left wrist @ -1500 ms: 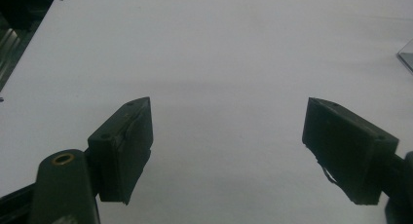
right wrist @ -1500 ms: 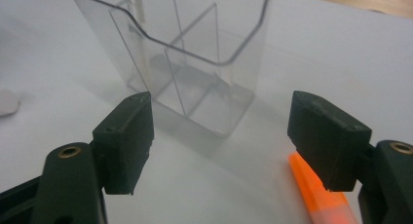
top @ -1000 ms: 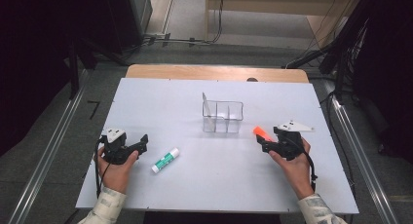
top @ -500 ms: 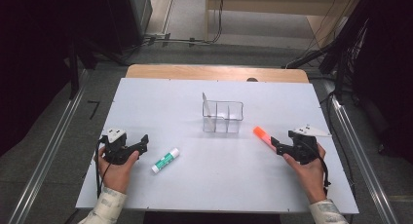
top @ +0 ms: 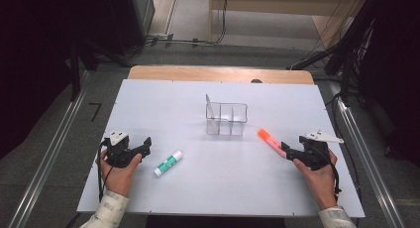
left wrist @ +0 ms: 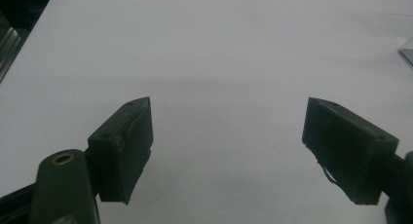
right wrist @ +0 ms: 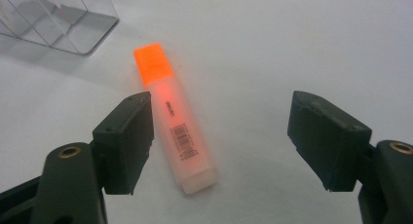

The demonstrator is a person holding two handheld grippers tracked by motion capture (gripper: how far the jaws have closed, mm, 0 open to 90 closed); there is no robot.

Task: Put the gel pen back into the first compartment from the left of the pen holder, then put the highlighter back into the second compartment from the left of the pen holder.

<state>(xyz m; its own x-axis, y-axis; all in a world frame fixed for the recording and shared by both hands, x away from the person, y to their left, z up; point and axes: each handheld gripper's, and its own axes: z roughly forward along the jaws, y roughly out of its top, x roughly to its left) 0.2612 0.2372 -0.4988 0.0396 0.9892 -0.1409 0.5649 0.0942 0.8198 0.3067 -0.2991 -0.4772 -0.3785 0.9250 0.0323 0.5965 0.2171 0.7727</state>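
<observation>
The right tool [right wrist: 221, 141] has two blocky black jaws of matte plastic, spread wide and gripping nothing. One orange highlighter [right wrist: 174, 121] lies flat on the desk [right wrist: 302, 44] between them, much nearer one jaw than the other and close beside that jaw's inner face; whether they touch cannot be told. The highlighter is a flattened, translucent bar with a brighter orange cap at the end pointing away from the tool, a paler butt end near the jaw bases, and a printed barcode label on its upper face. Beyond its cap stands one clear plastic organizer [right wrist: 58, 19], thin-walled and glossy, with inner dividers that form several compartments; in the high view a single taller flap rises at one corner.

The left tool [left wrist: 226, 146] is also spread, two flat-faced black jaws over bare, smooth white desk. In the high view, one glue stick [top: 168, 163] lies just beyond the left tool [top: 144, 146], a short round white cylinder with a green label, apart from its jaws. The right tool [top: 287, 149] shows there with a grey three-cornered plate on top.
</observation>
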